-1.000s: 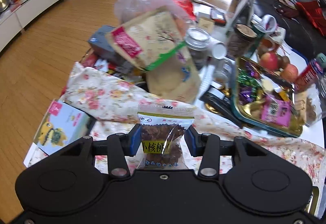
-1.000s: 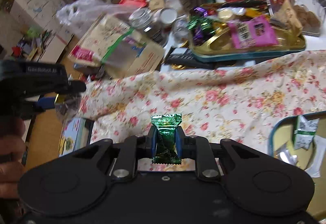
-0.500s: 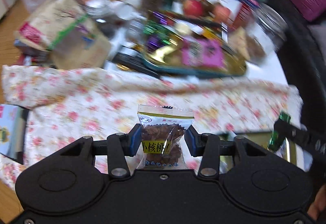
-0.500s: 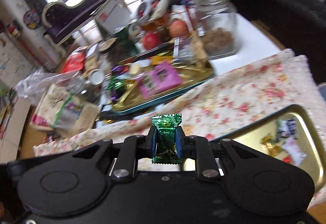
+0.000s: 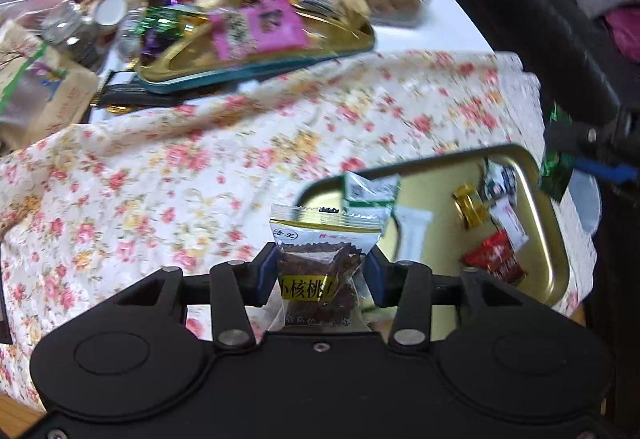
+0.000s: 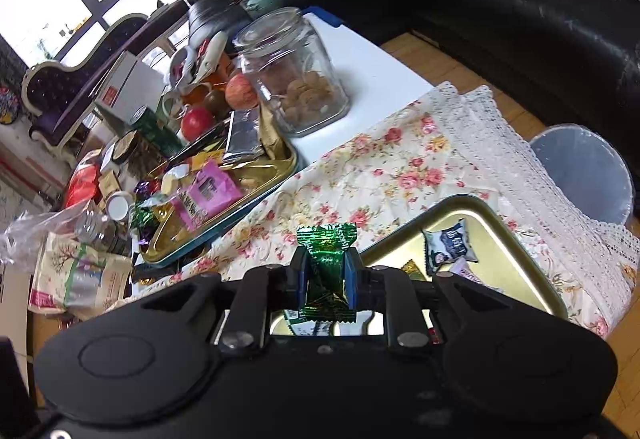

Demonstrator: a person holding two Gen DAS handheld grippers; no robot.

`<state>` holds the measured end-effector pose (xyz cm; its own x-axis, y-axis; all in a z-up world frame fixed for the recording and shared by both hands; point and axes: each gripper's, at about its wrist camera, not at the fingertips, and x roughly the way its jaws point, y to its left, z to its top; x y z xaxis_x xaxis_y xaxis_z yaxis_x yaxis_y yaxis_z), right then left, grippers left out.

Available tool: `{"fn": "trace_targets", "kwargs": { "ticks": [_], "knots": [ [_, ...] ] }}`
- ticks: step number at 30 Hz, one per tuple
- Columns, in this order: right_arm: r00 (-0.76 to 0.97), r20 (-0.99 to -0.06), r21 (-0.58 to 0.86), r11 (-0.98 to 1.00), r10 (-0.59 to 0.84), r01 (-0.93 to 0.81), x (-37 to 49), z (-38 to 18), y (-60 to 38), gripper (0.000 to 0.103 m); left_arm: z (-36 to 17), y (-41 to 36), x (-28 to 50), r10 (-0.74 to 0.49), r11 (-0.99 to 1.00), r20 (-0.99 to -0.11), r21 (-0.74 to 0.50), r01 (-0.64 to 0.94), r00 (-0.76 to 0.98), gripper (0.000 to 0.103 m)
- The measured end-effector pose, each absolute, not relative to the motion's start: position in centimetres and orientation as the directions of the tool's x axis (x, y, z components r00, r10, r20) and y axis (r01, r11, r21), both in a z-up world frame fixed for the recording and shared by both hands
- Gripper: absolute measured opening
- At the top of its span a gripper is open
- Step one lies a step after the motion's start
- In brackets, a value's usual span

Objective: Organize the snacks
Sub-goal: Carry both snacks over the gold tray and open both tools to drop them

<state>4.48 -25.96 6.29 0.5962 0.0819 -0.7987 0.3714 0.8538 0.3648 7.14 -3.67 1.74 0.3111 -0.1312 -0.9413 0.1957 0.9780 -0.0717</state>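
While each claw is pinching a snack, walnut packet [image 5: 320, 259] and green candy [image 6: 326, 271], releasing low over the gold tray [image 5: 556, 235] is looking wisest.

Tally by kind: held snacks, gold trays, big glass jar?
Held snacks: 2 (walnut pack, green candy)
Gold trays: 2 (near tray, far tray)
Jar: 1
Total: 5

a white surface [image 6: 372, 75] carries a flowered cloth [image 6: 404, 167], a glass jar [image 6: 292, 75] of cookies, apples [image 6: 240, 91] and a gold tray [image 5: 256, 67] of snacks. a second gold tray [image 6: 516, 267] lies on the cloth.
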Motion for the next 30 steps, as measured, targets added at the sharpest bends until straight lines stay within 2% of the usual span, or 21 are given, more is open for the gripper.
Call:
{"fn": "trace_targets", "kwargs": {
  "ticks": [8,17,22,30],
  "knots": [
    [0.597,-0.801,0.348,0.851,0.051,0.394,3.6,6.2,-28.6,0.021,0.7,-7.4,6.3,-0.144,0.954,-0.948,-0.057,0.294,0.285,0.053],
    [0.6,-0.798,0.382,0.813,0.05,0.439,3.7,6.1,-30.4,0.021,1.6,-8.7,5.7,-0.258,0.903,-0.924,-0.128,0.409,0.28,0.052],
    [0.599,-0.798,0.386,0.82,0.066,0.423,3.9,6.2,-29.9,0.021,2.3,-8.0,5.8,-0.285,0.905,-0.906,-0.147,0.399,0.314,0.053],
    [0.601,-0.796,0.39,0.822,0.074,0.415,3.9,6.4,-29.7,0.021,1.1,-6.2,7.4,-0.187,0.954,-0.937,-0.101,0.281,0.295,0.054]
  ]
}}
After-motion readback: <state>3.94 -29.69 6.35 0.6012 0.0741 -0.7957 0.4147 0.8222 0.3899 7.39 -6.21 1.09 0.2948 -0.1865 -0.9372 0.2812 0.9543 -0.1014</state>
